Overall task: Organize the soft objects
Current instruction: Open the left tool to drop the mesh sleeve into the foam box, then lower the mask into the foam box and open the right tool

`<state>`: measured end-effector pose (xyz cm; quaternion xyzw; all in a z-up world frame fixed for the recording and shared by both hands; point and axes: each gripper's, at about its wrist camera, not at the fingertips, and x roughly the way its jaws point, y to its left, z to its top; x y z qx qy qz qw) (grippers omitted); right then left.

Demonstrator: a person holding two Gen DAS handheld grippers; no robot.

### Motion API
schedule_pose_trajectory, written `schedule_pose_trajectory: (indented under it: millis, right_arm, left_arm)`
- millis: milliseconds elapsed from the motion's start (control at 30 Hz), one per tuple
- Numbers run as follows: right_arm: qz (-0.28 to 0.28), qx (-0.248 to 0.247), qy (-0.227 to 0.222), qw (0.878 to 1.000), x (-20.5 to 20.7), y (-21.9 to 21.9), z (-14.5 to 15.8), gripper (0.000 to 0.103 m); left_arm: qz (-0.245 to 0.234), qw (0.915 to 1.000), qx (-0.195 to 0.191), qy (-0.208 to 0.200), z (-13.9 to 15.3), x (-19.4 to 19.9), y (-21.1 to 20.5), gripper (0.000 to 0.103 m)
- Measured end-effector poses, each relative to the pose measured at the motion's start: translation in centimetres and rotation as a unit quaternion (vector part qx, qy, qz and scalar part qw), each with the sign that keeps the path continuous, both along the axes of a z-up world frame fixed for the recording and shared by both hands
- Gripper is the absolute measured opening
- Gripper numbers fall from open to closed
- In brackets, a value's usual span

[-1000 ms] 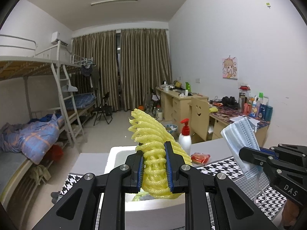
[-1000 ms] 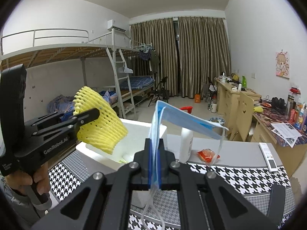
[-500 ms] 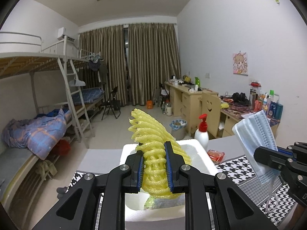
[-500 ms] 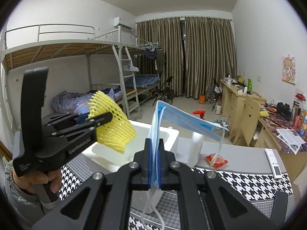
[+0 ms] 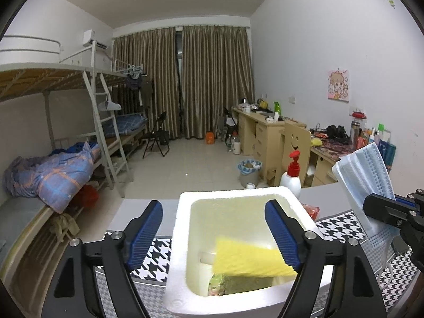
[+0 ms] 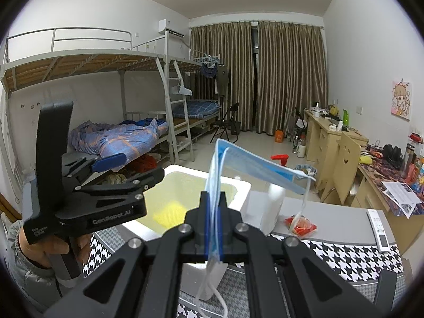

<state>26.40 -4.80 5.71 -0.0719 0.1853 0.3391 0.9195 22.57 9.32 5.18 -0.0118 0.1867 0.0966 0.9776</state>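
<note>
- The left gripper (image 5: 213,228) hung over the white foam box (image 5: 182,241), its jaws opening with nothing between them; the yellow foam net (image 5: 246,257) lay in the box below.
- The right gripper (image 6: 213,228) was pressed together on a blue face mask (image 6: 249,164), light and limp, best pinched at its folded edge.
- The left gripper's side read "GenRobot.AI".

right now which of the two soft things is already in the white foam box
The yellow foam net: it lies inside the foam box, below the opening left gripper. The blue face mask is pinched in the right gripper.
</note>
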Motion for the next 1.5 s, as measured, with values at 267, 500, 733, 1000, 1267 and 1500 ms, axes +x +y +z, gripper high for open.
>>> schedule_pose_trajectory:
  millis: [267,500,733,1000,1267,1500]
  right_arm:
    - [0.013,-0.005,0.0,1.0,0.0,0.9,0.2,0.007]
    - [0.03,-0.012,0.0,0.999,0.1,2.1,0.4,0.007]
    - [0.041,-0.017,0.01,0.999,0.4,3.2,0.2,0.007]
    - [0.053,-0.02,0.027,0.998,1.0,4.5,-0.2,0.008]
    - [0.049,-0.031,0.049,0.997,2.0,6.0,-1.2,0.008]
    - [0.05,-0.054,0.073,0.995,2.7,7.7,-2.9,0.008]
  left_arm:
    - [0.024,0.9996,0.0,-0.017,0.8,-1.0,0.9,0.092]
    - [0.042,0.9986,0.014,-0.028,1.1,-2.1,1.3,0.1]
    - [0.065,0.9974,0.009,-0.031,0.9,-2.7,2.7,0.102]
    - [0.075,0.9968,0.013,-0.025,0.4,-3.1,3.3,0.102]
    - [0.09,0.9956,0.011,-0.023,-0.3,-4.0,4.6,0.102]
    - [0.09,0.9955,0.003,-0.027,-0.9,-4.7,5.1,0.102]
